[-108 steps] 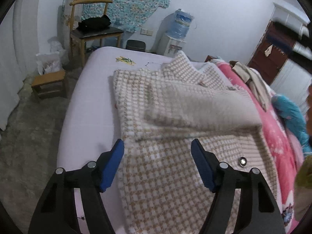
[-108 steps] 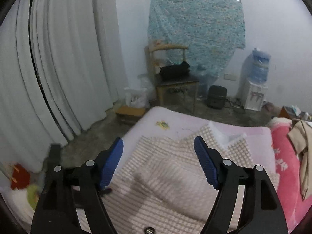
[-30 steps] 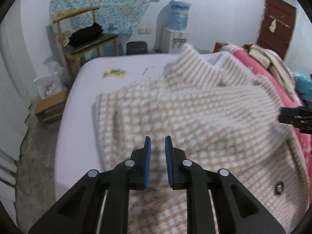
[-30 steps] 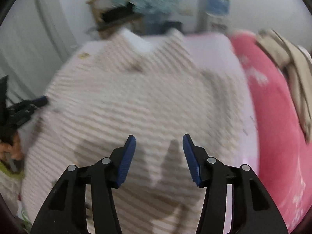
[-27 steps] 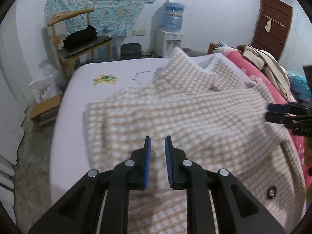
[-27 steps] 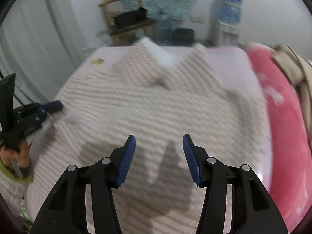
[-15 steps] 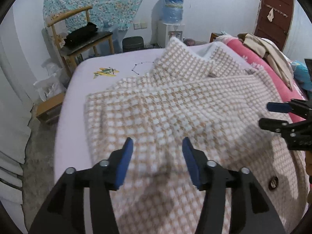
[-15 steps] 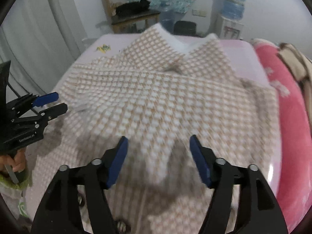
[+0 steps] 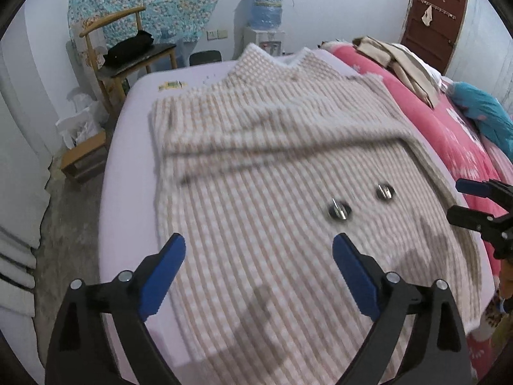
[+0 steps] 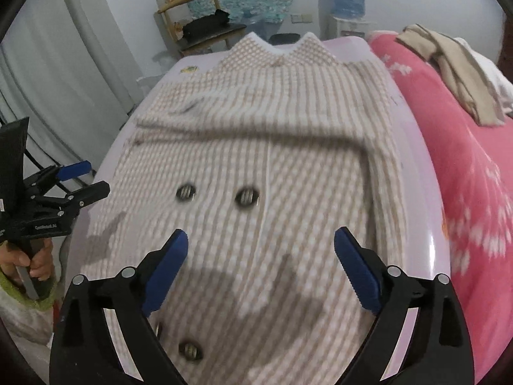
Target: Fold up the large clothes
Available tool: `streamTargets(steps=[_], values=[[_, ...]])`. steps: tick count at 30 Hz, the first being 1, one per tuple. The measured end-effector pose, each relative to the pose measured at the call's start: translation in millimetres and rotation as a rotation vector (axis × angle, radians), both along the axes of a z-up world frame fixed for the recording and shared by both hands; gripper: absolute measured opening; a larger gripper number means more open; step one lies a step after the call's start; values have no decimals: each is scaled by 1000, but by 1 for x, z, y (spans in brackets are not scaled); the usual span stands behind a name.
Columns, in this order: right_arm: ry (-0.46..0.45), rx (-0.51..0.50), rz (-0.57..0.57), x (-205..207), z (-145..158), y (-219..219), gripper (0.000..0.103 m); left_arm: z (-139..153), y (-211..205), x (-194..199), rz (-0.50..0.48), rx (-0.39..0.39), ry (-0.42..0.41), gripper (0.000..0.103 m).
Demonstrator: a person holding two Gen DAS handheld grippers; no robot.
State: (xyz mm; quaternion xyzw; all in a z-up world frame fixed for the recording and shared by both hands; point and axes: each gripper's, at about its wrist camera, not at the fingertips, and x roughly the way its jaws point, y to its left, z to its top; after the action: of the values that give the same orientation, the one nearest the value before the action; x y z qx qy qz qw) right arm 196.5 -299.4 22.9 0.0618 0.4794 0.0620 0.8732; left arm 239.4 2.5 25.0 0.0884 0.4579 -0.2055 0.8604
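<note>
Left wrist view shows your left gripper [image 9: 258, 258] hanging over the near part of the checked coat [image 9: 272, 166], its blue pads [image 9: 163, 269] spreading apart as the jaws open, with nothing pinched between them; the cloth lies below the fingers and is not pressed by either pad. Your coat is spread flat on the lilac bed [image 9: 128, 147], collar points toward the far wall, both sleeves folded across the chest in a band, and two metal buttons [image 9: 340, 210] showing just beyond the right pad; motion blur smears the weave. Your right gripper [image 10: 261, 256] is likewise opening wide over the lower front of the coat, empty between its pads [image 10: 356, 269]; in its view the same buttons sit ahead of the fingers and another lies near the bottom edge. Each camera catches the other gripper at the side of the bed, off the cloth, and your hand [image 10: 32, 260] wraps the left one's handle. A pink quilt [image 10: 465, 160] lies along the coat's right side, touching the bed edge; a wooden chair [image 9: 128, 54] and a water dispenser [image 9: 266, 16] stand against the far wall.
</note>
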Motion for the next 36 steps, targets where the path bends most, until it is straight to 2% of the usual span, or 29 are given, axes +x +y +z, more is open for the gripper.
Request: streamTargets(steps=[7,13,19,24,28,31,36], values=[[61,-41,-30,-62,-20,13,90,-27,-2,-60,-5,53,45,95],[109,-70,-57,-89,-41,18,90,-50,-1,-91,14,79,91,95],[156,-95,-87,-105,-68,13,90,-68,4,-103,37,129,83,96],[137,-85,-96,-115,-69,12,91,-73,4,-107,50,135,69,97],[120,-122,-78,-119,-73,17,95,-76,2,-109,66,154,52,98],[109,-155,-73,-122,-76,22,95,-76,1,-109,76,151,59,98],[95,-151,-74,-123,-77,22,95,-76,1,-108,86,148,72,98]])
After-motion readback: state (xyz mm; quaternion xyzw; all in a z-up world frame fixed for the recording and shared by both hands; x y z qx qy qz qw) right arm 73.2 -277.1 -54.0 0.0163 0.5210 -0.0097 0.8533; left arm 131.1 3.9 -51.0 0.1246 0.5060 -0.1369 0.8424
